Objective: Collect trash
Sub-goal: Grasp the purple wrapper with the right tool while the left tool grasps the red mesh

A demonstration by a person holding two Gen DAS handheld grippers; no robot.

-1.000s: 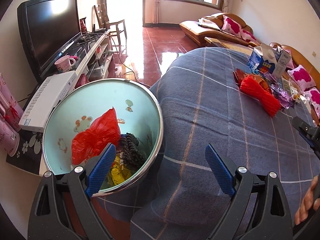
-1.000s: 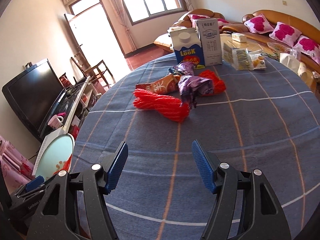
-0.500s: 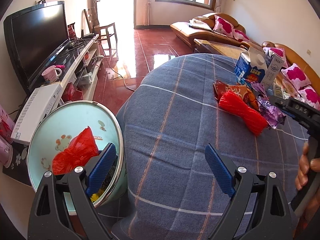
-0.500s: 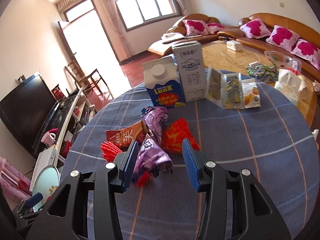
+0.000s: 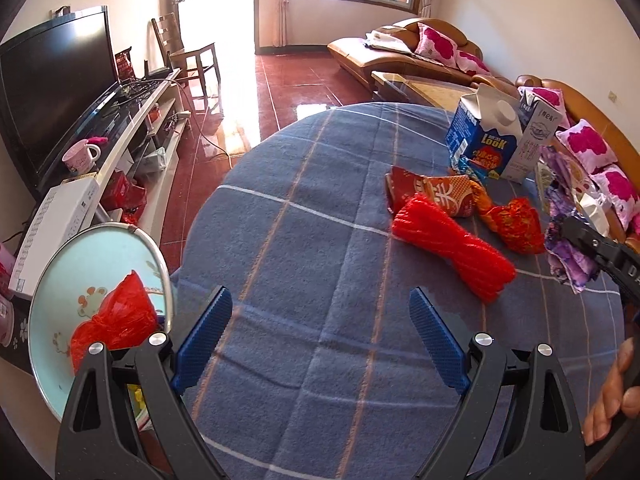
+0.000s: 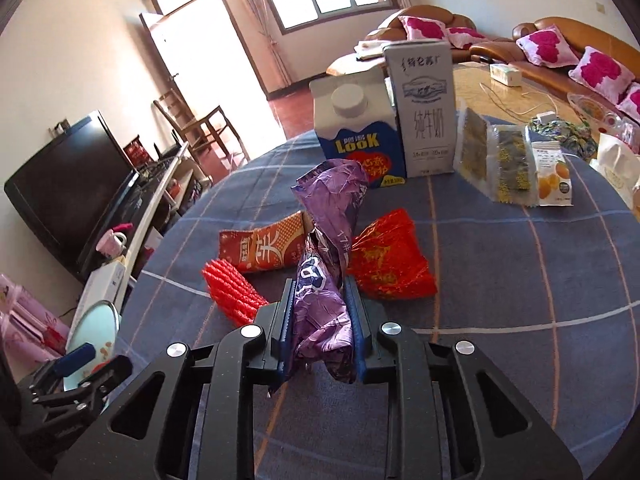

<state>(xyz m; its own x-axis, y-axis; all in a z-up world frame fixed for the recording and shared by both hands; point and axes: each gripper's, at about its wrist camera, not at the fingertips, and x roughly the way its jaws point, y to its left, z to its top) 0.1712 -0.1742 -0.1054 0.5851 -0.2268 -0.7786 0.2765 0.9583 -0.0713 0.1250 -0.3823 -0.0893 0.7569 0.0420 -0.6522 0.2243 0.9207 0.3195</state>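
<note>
Starting at the far left, the round pale-blue trash bin with a metal rim (image 5: 60,280) sits below the edge of the table, a crumpled red plastic bag (image 5: 116,320) already lying inside it. Just to its right, the left gripper (image 5: 320,332) hangs over the blue checked tablecloth (image 5: 312,248), its blue-padded fingers (image 5: 204,332) spread wide with nothing between them. Moving across the cloth, the bundle of bright red plastic cord (image 5: 452,248) lies at an angle, and right behind it rests the flattened orange-red snack wrapper with white characters (image 6: 264,248). Now the centre of the action: the right gripper (image 6: 322,328) has its jaws drawn narrow, pinching the crumpled purple foil wrapper (image 6: 324,280), which stands up tall between the pads and twists upward above them. Its lower end looks level with the cloth, though whether it is touching or lifted is hard to tell. Just right of that lies the shiny red foil packet with gold print (image 6: 388,264). Behind them stand the blue-and-white LOOK carton with a white screw cap (image 6: 356,136) and the tall grey milk carton (image 6: 424,108), side by side and touching. Furthest right, clear-fronted snack packets (image 6: 508,160) lean near the table's edge.
</note>
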